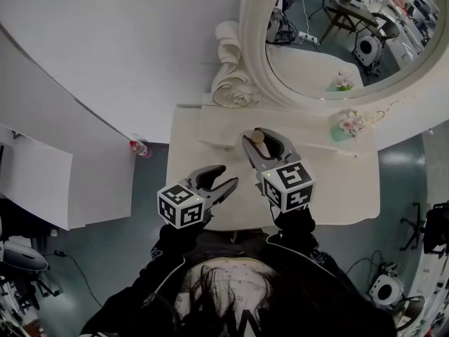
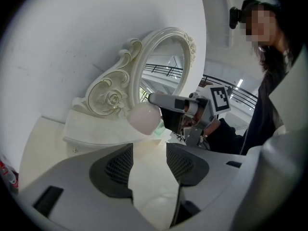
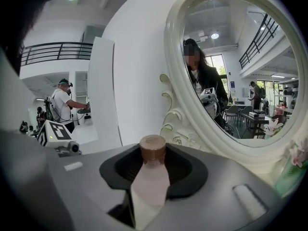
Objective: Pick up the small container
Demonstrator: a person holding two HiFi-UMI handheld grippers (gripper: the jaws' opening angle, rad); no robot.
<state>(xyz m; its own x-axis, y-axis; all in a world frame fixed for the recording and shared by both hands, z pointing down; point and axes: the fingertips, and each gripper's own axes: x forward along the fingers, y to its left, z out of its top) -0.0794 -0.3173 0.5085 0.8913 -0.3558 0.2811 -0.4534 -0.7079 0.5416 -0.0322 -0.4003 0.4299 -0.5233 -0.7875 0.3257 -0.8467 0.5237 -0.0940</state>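
Observation:
The small container (image 3: 150, 177) is a pale pink bottle with a brown cap (image 3: 152, 148). It sits upright between the pads of my right gripper (image 3: 153, 170), which is shut on it. In the head view the right gripper (image 1: 261, 140) holds the container (image 1: 259, 137) over the back of the white table (image 1: 344, 188). From the left gripper view the container (image 2: 143, 118) hangs clear above the tabletop in the right gripper (image 2: 159, 102). My left gripper (image 1: 223, 177) is lower and to the left, jaws open with nothing between them (image 2: 150, 165).
An ornate white oval mirror (image 1: 252, 48) stands at the back of the table on a raised shelf (image 1: 217, 128). A small pot of pink flowers (image 1: 348, 125) sits on the shelf at the right. A red-capped bottle (image 1: 139, 148) lies on the floor to the left.

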